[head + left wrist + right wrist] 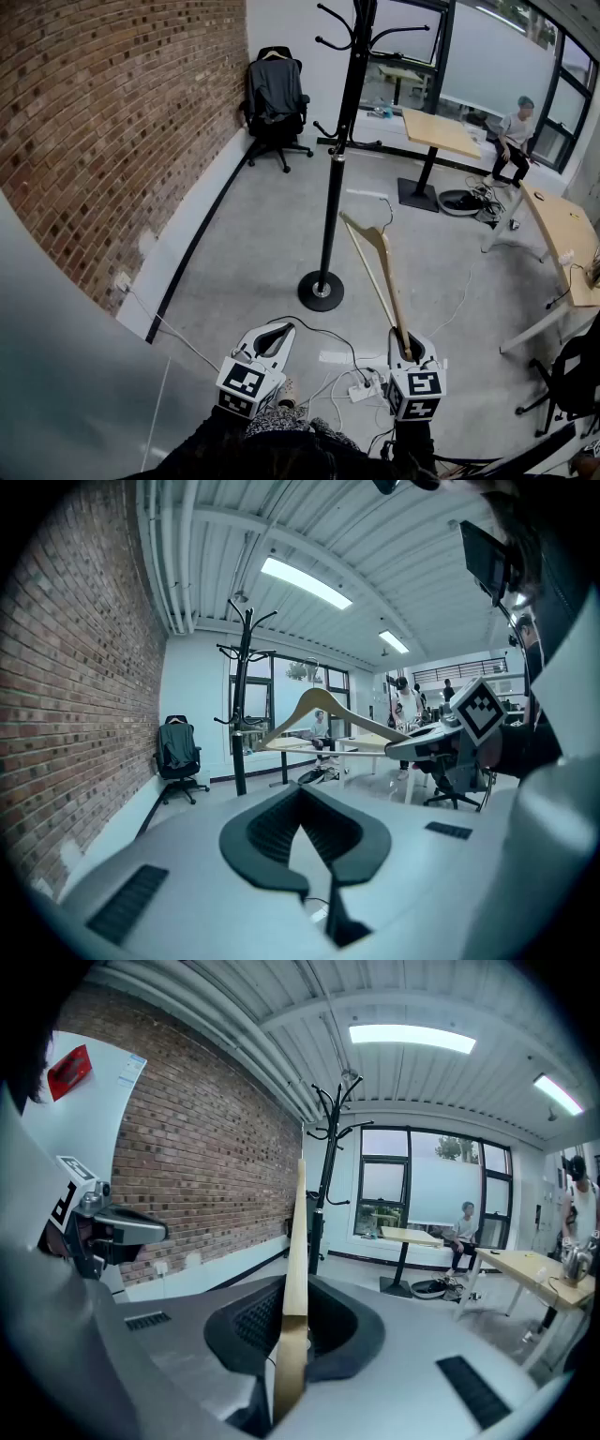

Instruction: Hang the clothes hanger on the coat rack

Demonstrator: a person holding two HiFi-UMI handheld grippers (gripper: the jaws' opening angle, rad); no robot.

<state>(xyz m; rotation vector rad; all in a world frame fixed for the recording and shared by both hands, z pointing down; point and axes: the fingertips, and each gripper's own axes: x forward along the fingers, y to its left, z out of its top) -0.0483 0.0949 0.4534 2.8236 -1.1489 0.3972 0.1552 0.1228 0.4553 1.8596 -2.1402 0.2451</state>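
Observation:
The black coat rack [339, 150] stands on the concrete floor ahead, its round base [321, 291] a little beyond both grippers; it also shows as a coat rack [323, 1180] straight ahead in the right gripper view. My right gripper [409, 345] is shut on one arm end of a wooden clothes hanger [373, 258]. The hanger slants up and away, its metal hook [386, 217] to the right of the pole and apart from it. The hanger [292, 1260] runs up between the pads. My left gripper [284, 329] is shut and holds nothing, its tips [300, 791] touching.
A brick wall [112, 122] runs along the left. A black office chair [275, 98] with a dark jacket stands at the back. Wooden tables [439, 131] [562, 234] and a seated person [511, 141] are at the right. Cables and a power strip [361, 389] lie by my feet.

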